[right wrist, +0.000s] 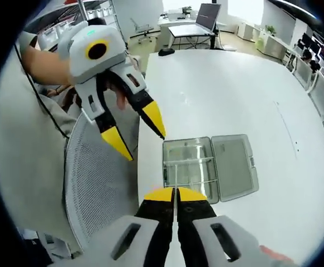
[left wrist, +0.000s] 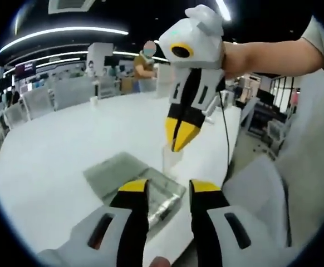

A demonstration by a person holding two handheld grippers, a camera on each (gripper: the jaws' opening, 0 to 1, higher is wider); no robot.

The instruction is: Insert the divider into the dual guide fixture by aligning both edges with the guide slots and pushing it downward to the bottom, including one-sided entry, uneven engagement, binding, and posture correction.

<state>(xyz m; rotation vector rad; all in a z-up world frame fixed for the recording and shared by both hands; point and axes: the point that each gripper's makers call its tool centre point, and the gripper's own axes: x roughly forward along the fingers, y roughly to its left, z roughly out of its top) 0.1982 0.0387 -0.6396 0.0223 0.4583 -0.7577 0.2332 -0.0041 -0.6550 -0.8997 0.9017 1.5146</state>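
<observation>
left gripper (left wrist: 167, 192): jaws spread wide, nothing between them; in the right gripper view it hangs off the table's left edge (right wrist: 140, 130), over a mesh chair (right wrist: 101, 178).
chair: grey mesh back, just beside the table, under the left gripper.
table (left wrist: 67, 144): white, broad, the box sits near its edge.
box (right wrist: 209, 167): clear plastic, lid flung flat open to the right, the fixture side to the left; in the left gripper view it lies just ahead of the spread jaws (left wrist: 137, 181).
guide slots: thin ribs show across the left tray; which slots the divider is meant for cannot be told.
divider (right wrist: 176, 175): a thin clear sheet, upright, edge-on from the right gripper's tips straight into the tray; in the left gripper view it stands pale under the right gripper (left wrist: 172, 158).
right gripper (right wrist: 175, 194): jaws pressed together on the divider's top edge, seen from the left gripper view pointing straight down (left wrist: 180, 133).
the key relation: divider's long axis runs down from the jaws, tray right beneath; how far in it sits cannot be told.
nearer hand: the right one holds the job; the left stands by, free to steady the box.
next call, a guess: keep it plumb, press evenly so neither edge binds.
</observation>
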